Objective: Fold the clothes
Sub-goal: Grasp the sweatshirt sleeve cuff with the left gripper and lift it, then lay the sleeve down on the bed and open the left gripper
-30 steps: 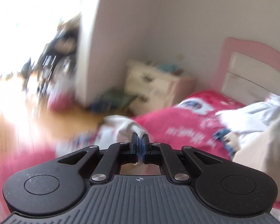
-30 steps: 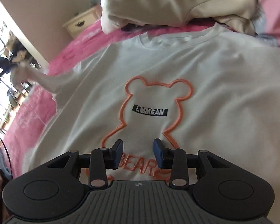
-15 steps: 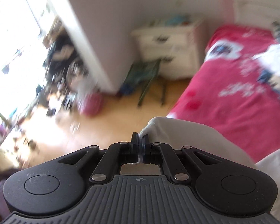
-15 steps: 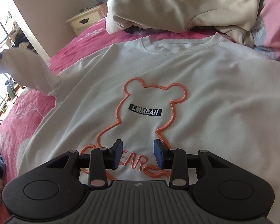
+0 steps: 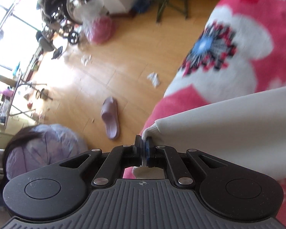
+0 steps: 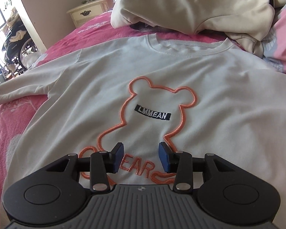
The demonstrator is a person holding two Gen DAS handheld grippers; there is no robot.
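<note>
The white bear sweatshirt (image 6: pixel 209 99) lies face up and flat on the pink bed (image 6: pixel 7 118), nothing folded yet: the left hand-held gripper (image 5: pixel 143 148), jaws easing apart, pinches its sleeve cuff (image 5: pixel 149 130) at the bed's left edge, while the right hand-held gripper (image 6: pixel 141 155) opens empty over the near hem.

Matt white cloth sweatshirt (image 6: pixel 209 99) lies on fuzzy pink blanket (image 6: pixel 7 118).

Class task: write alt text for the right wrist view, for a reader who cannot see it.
A white sweatshirt with an orange bear outline lies flat on a pink blanket. The right claw, jaws opening and empty, hovers over its lower front.
</note>
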